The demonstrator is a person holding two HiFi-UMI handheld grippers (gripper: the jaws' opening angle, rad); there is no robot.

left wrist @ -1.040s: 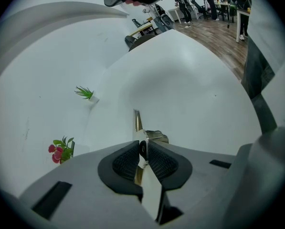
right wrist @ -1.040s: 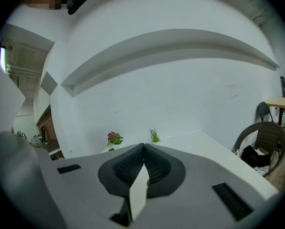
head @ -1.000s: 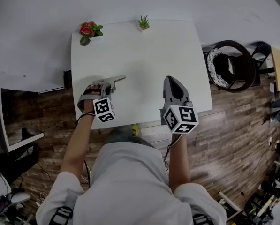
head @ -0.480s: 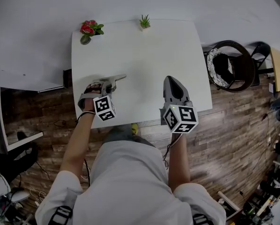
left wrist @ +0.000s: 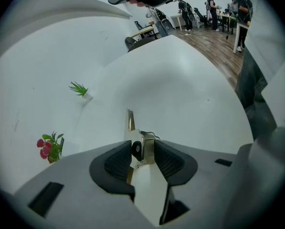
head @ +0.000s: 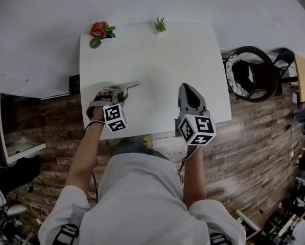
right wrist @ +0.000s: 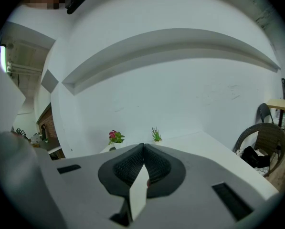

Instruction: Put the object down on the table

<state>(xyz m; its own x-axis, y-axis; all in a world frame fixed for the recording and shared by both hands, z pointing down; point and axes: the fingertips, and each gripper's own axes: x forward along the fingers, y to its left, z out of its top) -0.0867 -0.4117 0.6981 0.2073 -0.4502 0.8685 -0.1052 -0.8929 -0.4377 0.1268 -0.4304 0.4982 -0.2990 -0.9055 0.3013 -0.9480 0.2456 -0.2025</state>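
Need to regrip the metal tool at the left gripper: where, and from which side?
Take the metal tool by its boxy body, I'd say, not the thin blade tapering away across the table. Come down from the person's side, pads on the body's flat flanks, as the left gripper stands: its jaws have just been opening, with the body between them.

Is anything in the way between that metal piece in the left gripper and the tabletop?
Nothing visible. The metal piece sits between the jaws of the left gripper, which have just been opening, over bare table. The red flowers and the small green plant stand far off at its back edge.
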